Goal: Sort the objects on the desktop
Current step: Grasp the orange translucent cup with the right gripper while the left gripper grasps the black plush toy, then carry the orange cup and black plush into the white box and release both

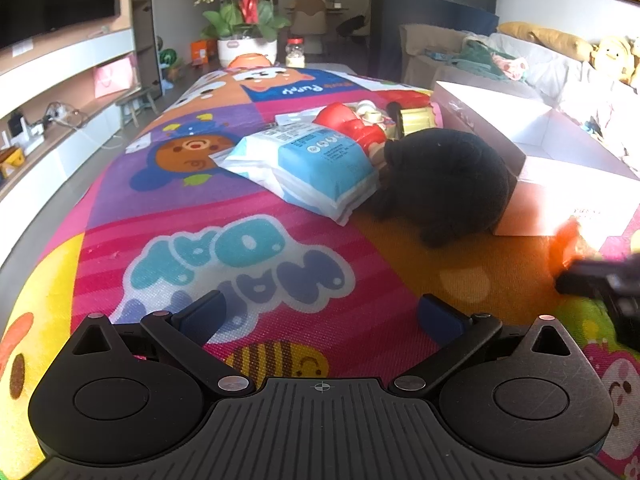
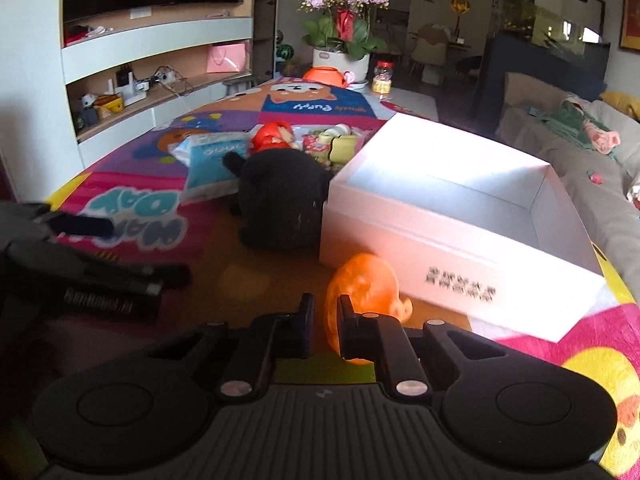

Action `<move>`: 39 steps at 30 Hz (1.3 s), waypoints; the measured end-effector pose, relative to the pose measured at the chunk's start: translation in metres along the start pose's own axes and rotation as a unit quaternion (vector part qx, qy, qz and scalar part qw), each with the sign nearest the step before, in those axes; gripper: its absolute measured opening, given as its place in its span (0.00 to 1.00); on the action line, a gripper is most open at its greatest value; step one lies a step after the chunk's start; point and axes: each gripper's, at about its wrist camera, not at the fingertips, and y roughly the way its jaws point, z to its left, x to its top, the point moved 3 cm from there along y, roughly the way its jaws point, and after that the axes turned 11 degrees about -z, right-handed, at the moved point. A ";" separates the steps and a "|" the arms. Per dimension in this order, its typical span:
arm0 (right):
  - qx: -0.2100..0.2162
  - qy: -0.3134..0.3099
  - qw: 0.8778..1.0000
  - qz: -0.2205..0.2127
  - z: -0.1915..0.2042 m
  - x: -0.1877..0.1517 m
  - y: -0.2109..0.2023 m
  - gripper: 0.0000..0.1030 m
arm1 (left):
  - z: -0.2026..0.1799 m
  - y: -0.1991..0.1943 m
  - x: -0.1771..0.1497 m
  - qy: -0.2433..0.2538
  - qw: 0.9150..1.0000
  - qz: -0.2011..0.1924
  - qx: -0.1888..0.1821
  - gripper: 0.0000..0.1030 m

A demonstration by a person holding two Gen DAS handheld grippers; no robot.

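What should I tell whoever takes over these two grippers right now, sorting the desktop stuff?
Right gripper: jaws shut on the orange toy, in front of the white box.
Left gripper: jaws open, nothing in them, over the cartoon mat.
White box: looks bare inside, so nothing appears sorted yet.
Left to do: drop the orange toy in the box, probably, then the black plush leaning on the box, the blue wipes pack, the red figure and the small items behind it.

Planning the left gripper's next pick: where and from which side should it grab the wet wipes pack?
Grip the near corner of the wet wipes pack, coming from the front-left. It lies flat on the mat with that side clear; the black plush crowds its right edge.
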 end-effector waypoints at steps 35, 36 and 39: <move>-0.101 0.103 0.988 -0.055 -0.050 -0.038 -0.040 0.97 | -0.041 -0.066 0.004 0.154 0.966 -0.030 -0.204 0.73; -0.103 0.103 0.988 -0.054 -0.050 -0.038 -0.040 0.97 | -0.041 -0.069 0.003 0.156 0.965 -0.035 -0.207 0.80; -0.107 0.102 0.988 -0.053 -0.050 -0.038 -0.039 0.98 | -0.043 -0.070 0.012 0.180 0.963 -0.074 -0.187 0.94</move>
